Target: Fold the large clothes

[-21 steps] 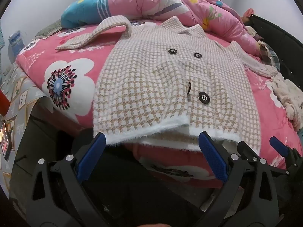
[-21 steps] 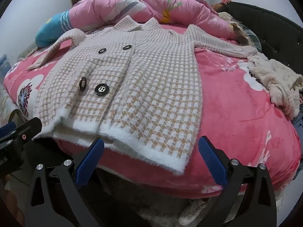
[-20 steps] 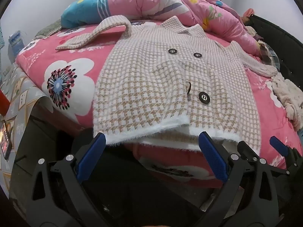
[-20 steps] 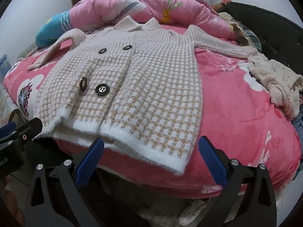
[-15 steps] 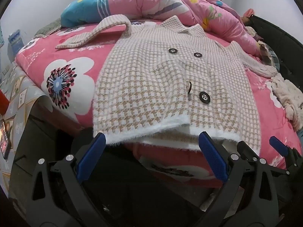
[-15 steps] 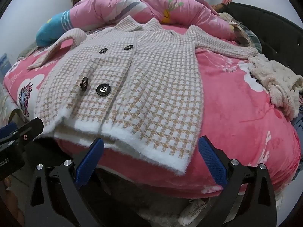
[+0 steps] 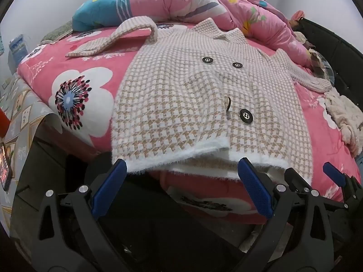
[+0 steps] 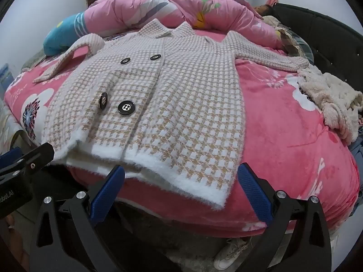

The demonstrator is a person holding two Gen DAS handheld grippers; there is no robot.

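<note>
On the pink fleece bed cover with large white flowers (image 8: 283,122), a beige-and-white houndstooth knit coat with four black buttons (image 8: 172,104) lies face up and unfolded. Its white fuzzy hem (image 8: 181,181) hangs slightly over the near edge of the bed, and its collar points toward the far edge. One sleeve (image 7: 113,38) runs toward the far left corner and is bent back on itself near the shoulder. The other sleeve (image 8: 267,55) lies straight toward the right edge.

A pink quilt with printed shapes (image 8: 181,9) is heaped along the far edge, with a blue striped cushion (image 7: 99,11) at its left end. A cream fluffy garment (image 8: 331,99) lies bunched near the right edge, just past the straight sleeve's cuff.

The left gripper (image 7: 181,181) sits just below the hem at its left half, with both blue-padded jaws spread wide and nothing between them. The right gripper (image 8: 181,185) sits just below the hem at its right corner, jaws likewise spread wide and clear of the fabric. Neither gripper touches the coat.

A white sneaker (image 8: 229,253) lies on the floor under the near edge.
</note>
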